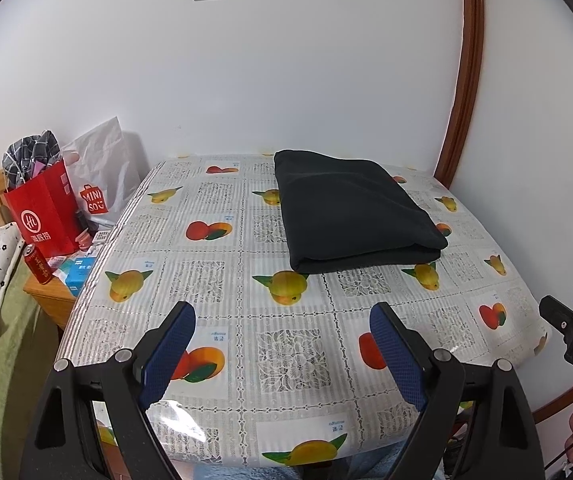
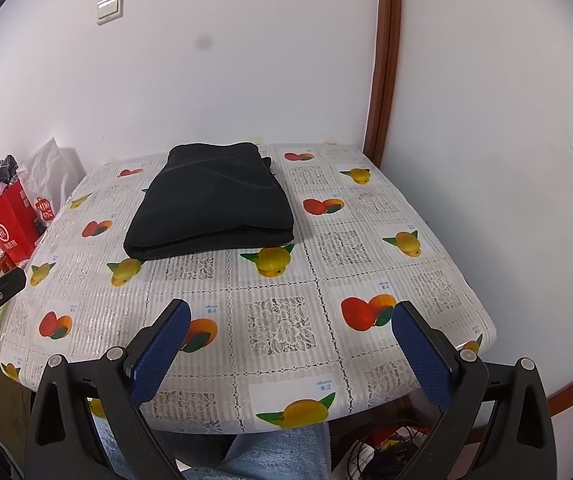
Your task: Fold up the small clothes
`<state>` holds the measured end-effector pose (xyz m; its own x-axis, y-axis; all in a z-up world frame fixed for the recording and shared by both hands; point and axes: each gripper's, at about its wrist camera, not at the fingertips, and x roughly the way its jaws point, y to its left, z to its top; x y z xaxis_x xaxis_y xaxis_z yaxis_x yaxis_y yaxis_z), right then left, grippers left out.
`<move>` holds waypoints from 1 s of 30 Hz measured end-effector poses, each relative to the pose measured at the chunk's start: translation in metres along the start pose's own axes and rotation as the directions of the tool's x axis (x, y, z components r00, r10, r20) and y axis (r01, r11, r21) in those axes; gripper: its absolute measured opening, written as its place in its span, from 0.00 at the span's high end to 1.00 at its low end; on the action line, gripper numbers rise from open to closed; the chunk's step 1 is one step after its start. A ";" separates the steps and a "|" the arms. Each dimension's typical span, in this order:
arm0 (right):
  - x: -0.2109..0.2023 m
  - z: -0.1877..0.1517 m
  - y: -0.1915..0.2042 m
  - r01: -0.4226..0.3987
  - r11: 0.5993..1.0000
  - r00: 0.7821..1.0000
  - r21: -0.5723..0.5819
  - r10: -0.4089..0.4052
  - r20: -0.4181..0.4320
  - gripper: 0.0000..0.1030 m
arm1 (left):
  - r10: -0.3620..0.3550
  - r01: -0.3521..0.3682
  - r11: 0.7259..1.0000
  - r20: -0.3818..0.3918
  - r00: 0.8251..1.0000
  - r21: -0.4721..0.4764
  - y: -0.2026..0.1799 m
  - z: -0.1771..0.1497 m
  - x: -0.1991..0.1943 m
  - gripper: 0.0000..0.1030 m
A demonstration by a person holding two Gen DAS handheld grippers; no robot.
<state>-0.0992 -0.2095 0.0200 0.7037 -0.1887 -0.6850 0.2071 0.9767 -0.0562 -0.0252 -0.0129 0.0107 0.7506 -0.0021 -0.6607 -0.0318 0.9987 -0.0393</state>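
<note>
A black garment (image 1: 350, 208) lies folded into a thick rectangle on the far half of the table (image 1: 214, 280), which wears a fruit-print plastic cloth. The right wrist view shows the same folded garment (image 2: 214, 204) near the back wall. My left gripper (image 1: 282, 316) hovers over the table's near edge, open, with nothing between its blue pads. My right gripper (image 2: 290, 316) is likewise open and empty above the near edge of the table (image 2: 406, 280). Both stand well short of the garment. Each gripper's tip also shows at the side of the other's view.
A red paper bag (image 1: 42, 216) with checked cloth and a white shopping bag (image 1: 98, 172) stand on a low wooden stand left of the table, with a red can (image 1: 38, 268). A wooden door frame (image 1: 462, 80) rises at the back right. Light blue cloth (image 2: 270, 456) shows below the near edge.
</note>
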 end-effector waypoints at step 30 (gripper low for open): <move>-0.002 -0.003 -0.001 -0.009 1.000 1.000 0.029 0.009 -0.001 0.04 | 0.016 -0.015 1.000 0.005 1.000 -0.016 -0.002 -0.002 -0.001 0.14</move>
<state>-0.1033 -0.2098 0.0192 0.7050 -0.1799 -0.6860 0.2207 0.9749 -0.0289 -0.0273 -0.0147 0.0101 0.7537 0.0137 -0.6571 -0.0538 0.9977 -0.0409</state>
